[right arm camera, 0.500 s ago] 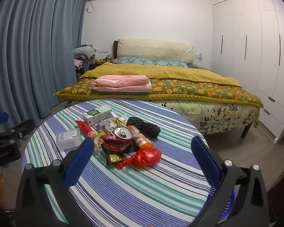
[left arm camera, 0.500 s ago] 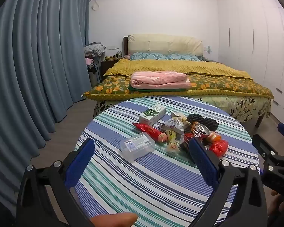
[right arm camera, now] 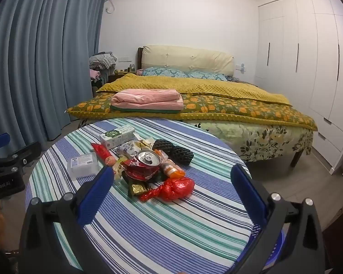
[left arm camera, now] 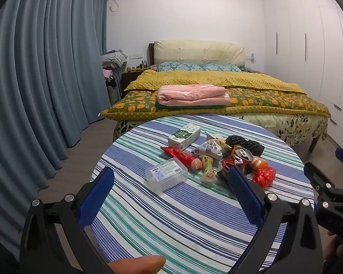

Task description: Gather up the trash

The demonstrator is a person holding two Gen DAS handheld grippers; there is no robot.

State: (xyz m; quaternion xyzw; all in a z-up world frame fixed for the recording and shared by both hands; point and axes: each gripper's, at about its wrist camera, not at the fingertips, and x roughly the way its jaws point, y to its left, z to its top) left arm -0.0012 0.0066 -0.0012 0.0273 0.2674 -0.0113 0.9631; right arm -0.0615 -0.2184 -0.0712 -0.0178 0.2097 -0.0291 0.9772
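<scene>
your left tongs [left arm camera: 171, 194] hang spread wide over the near side of the round striped worktop [left arm camera: 194, 223], nothing between the blue pads, tilted down a little. your right tongs [right arm camera: 172, 190] are spread just as wide, also pinching nothing, over the same worktop from the right side.

the trash sits in a loose heap past the middle of the worktop, clear of both tongs. clear box [left arm camera: 166, 175] lies nearest your left tongs, apart from the heap on its left. behind it the milk carton [left arm camera: 184, 136] lies on its side. red sausage pack [left arm camera: 182, 157] runs between the carton and the box. white wrapper [left arm camera: 210, 148] and yellow tube [left arm camera: 208, 168] lie in the middle of the heap. crushed can [right arm camera: 148, 157] stands top-up on a red wrapper [right arm camera: 139, 171], seen best from the right wrist. black foam nets [right arm camera: 173, 151] lie behind the can, touching each other. orange bottle [right arm camera: 171, 170] lies beside the can. red bag [right arm camera: 177, 188] is the nearest piece to your right tongs, with a gold packet [right arm camera: 137, 188] just left of it.

a fingertip [left arm camera: 137, 263] shows at the bottom edge of the left view. beyond the worktop: bed [left arm camera: 217, 82] with folded pink bedding [left arm camera: 192, 93], curtain [left arm camera: 45, 68] on the left, wardrobe [left arm camera: 308, 45] on the right.
</scene>
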